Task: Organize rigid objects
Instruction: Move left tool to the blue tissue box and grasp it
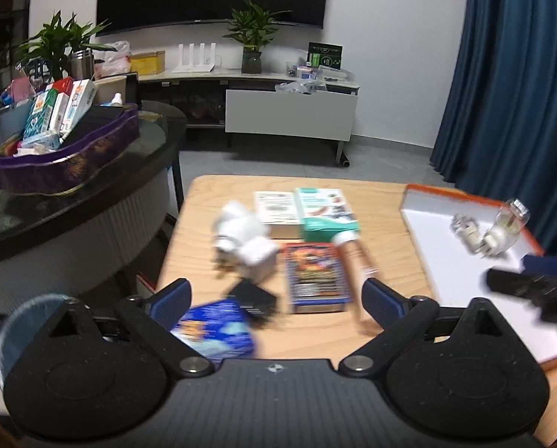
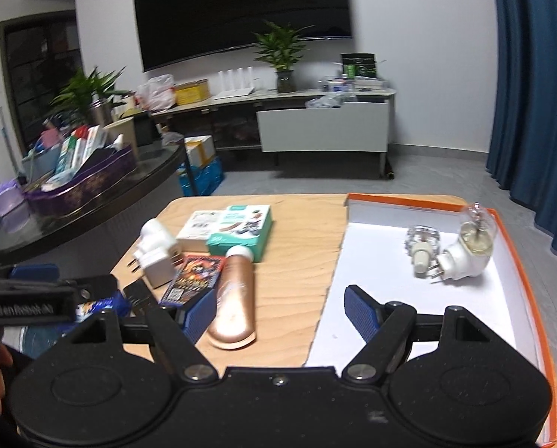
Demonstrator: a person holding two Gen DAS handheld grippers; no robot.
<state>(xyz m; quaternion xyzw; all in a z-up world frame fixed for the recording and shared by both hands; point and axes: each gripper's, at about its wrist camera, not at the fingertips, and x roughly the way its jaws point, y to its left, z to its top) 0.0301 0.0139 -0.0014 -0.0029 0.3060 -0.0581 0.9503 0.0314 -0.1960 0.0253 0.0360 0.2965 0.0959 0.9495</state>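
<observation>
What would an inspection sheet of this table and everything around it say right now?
Surface: wooden table, orange-rimmed white tray on its right side.
Job's things: rose-gold bottle, teal box, white adapters and card pack lie on the wood; plug-in vaporizer and clear knob in the tray.
Clutter: blue packet, black block.
Grippers: left gripper and right gripper both open, empty.
Cables: nothing seen.
Surroundings: television, potted plant, blue curtain.

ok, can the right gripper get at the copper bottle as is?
Probably yes: the right gripper is open and empty, the copper bottle lies on its side just left of it, top side uncovered; the card box crowds its left.
</observation>
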